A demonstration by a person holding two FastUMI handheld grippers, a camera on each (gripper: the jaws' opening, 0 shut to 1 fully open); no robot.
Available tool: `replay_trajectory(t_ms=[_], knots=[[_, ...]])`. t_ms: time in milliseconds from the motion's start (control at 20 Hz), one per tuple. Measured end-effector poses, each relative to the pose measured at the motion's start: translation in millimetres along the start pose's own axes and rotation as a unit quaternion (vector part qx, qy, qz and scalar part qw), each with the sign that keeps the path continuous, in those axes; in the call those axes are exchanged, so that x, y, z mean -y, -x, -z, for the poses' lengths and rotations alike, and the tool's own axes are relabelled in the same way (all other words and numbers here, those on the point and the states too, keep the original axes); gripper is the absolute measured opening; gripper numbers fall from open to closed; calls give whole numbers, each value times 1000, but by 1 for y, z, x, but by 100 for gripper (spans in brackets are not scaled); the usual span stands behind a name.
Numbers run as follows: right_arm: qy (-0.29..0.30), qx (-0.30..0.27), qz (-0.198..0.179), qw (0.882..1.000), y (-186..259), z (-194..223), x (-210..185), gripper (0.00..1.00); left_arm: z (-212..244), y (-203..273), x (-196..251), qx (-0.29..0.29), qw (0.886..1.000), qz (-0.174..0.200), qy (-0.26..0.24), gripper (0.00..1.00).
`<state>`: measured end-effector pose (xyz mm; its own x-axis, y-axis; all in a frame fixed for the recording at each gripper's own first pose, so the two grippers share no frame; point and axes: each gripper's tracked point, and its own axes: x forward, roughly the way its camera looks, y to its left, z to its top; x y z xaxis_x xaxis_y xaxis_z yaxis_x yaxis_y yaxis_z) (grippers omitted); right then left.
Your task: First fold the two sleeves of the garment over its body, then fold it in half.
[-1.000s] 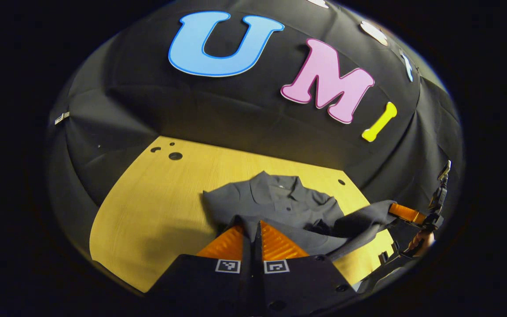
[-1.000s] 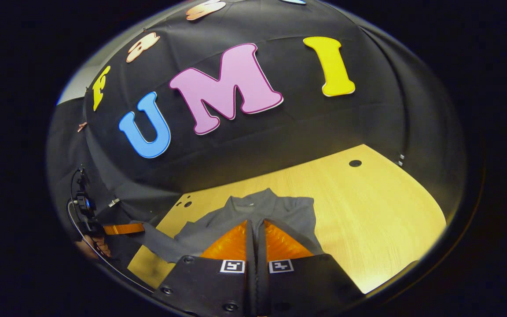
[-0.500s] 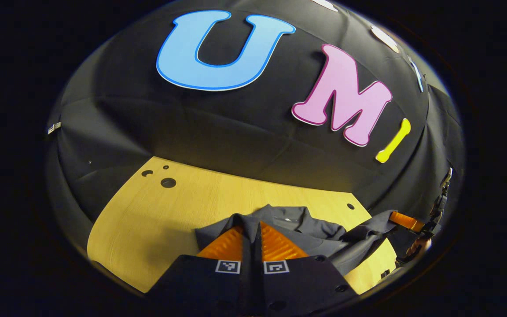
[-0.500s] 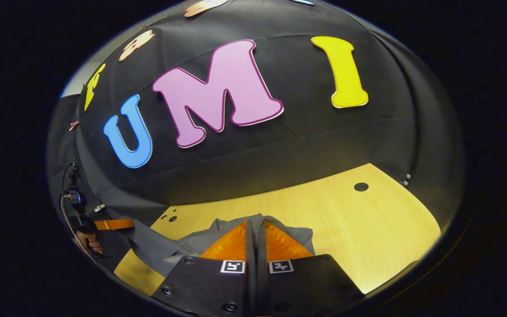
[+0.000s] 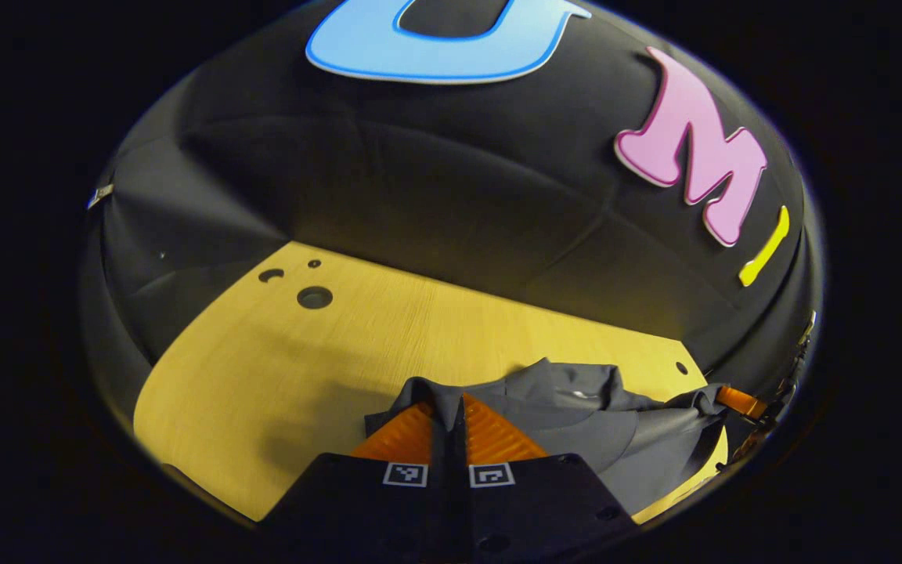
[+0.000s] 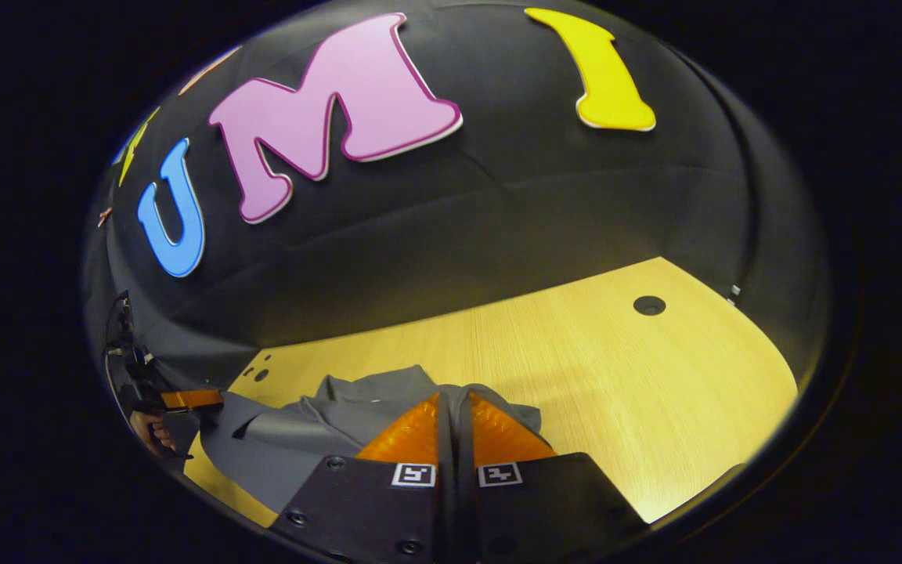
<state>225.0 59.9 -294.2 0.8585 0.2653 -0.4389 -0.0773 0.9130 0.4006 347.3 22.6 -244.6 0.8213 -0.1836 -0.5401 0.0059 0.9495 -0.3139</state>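
Observation:
A dark grey collared shirt (image 5: 576, 415) lies on the yellow wooden table (image 5: 279, 368), bunched and partly lifted. My left gripper (image 5: 451, 403) is shut on a fold of the shirt's edge, cloth pinched between its fingers. In the right gripper view the shirt (image 6: 318, 435) spreads to the left, and my right gripper (image 6: 452, 398) is shut on another part of its edge. The right gripper (image 5: 737, 401) also shows at the far right of the left gripper view, holding cloth. The left gripper (image 6: 189, 399) and a hand (image 6: 146, 431) show at the left of the right gripper view.
The table (image 6: 615, 376) has round holes: several near its far left corner (image 5: 314, 297) and one at the far right (image 6: 649, 305). Black cloth walls close in behind and beside the table. Bare tabletop lies left of the shirt and beyond it.
Both grippers have carried the held shirt edge forward toward the collar. The shirt's body has folded over itself and more bare table shows ahead.

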Motion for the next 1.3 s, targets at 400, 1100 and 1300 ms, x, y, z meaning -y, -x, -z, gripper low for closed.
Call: replay_trajectory(t_ms=[400,1100,1300], knots=[[12,-73,29,997,-49,63,31,5,52,-62,-13,-54,995,-42,-71,5],[13,-61,46,997,-8,43,30,95,53,-25,1,-43,990,-48,-126,87],[15,-34,35,999,27,22,11,98,44,11,25,-28,991,-8,-133,94]])
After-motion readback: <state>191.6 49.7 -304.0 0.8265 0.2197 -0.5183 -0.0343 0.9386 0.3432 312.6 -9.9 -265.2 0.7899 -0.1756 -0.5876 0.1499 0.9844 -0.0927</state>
